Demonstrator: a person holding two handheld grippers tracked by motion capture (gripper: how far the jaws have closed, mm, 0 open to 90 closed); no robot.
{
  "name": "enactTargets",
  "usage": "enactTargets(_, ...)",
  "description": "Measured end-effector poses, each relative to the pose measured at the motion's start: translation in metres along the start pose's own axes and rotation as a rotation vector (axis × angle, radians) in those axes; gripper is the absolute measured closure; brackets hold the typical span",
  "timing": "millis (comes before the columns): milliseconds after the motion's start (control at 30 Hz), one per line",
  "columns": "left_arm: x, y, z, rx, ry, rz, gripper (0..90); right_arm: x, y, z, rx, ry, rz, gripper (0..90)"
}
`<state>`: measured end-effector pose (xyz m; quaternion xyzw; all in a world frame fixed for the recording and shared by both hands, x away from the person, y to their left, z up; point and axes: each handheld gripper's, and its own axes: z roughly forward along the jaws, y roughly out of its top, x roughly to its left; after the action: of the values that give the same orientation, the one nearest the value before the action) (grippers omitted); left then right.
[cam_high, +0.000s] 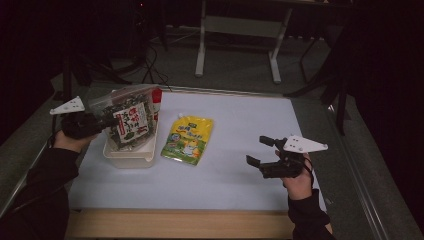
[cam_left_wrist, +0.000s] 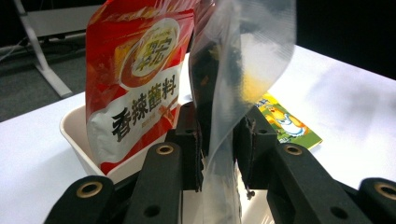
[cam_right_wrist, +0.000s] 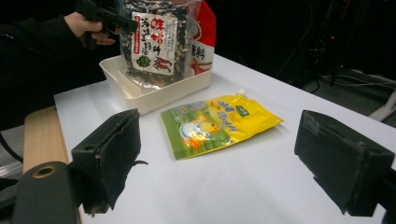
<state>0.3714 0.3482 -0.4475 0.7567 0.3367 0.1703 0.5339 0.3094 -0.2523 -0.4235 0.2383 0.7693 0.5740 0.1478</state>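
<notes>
A clear bag of dark snack with a red-and-white label (cam_high: 131, 122) (cam_left_wrist: 224, 70) (cam_right_wrist: 152, 46) stands upright in a white tray (cam_high: 130, 159) (cam_left_wrist: 74, 130) (cam_right_wrist: 154, 100). My left gripper (cam_high: 112, 121) (cam_left_wrist: 219, 154) (cam_right_wrist: 116, 18) is shut on the bag's left edge. Behind it in the tray stands a red pouch (cam_high: 157, 97) (cam_left_wrist: 135, 93) (cam_right_wrist: 203, 42). A yellow-green spouted pouch (cam_high: 188, 139) (cam_left_wrist: 285, 123) (cam_right_wrist: 217, 123) lies flat to the right of the tray. My right gripper (cam_high: 258, 150) (cam_right_wrist: 226, 158) hovers open over the mat, well to the right of the yellow pouch, with nothing between its fingers.
The white mat (cam_high: 235, 180) covers the table, with a wooden strip (cam_high: 175, 225) along the near edge. Metal table rails (cam_high: 350, 165) run along the right side. A white table frame (cam_high: 237, 25) stands on the floor beyond the table.
</notes>
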Motion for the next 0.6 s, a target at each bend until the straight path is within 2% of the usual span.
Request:
enactTargets(200, -0.008, 0.001, -0.002, -0.022, 0.056, 0.025, 68.5, 0.002, 0.001, 0.001, 0.003, 0.005, -0.004, 14.0)
enactTargets(233, -0.009, 0.001, -0.004, -0.034, 0.051, 0.018, 68.0, 0.002, 0.002, 0.001, 0.004, 0.005, -0.003, 14.0)
enactTargets(367, -0.012, 0.005, -0.012, -0.05, 0.097, -0.004, 57.6, 0.002, 0.002, 0.001, 0.005, 0.001, -0.004, 14.0)
enactTargets(400, -0.012, 0.006, -0.014, -0.055, 0.096, -0.01, 53.7, 0.002, 0.003, 0.001, 0.003, 0.002, -0.006, 14.0)
enactTargets(433, -0.013, 0.006, -0.016, -0.059, 0.098, -0.014, 53.7, 0.002, 0.003, 0.001, 0.002, -0.001, -0.006, 14.0)
enactTargets(500, -0.016, 0.007, -0.022, -0.054, 0.111, -0.017, 48.6, 0.002, 0.003, 0.001, 0.002, -0.003, -0.007, 14.0)
enactTargets(600, -0.022, 0.007, -0.027, -0.053, 0.126, -0.008, 45.5, 0.003, 0.002, 0.001, 0.003, -0.003, -0.007, 14.0)
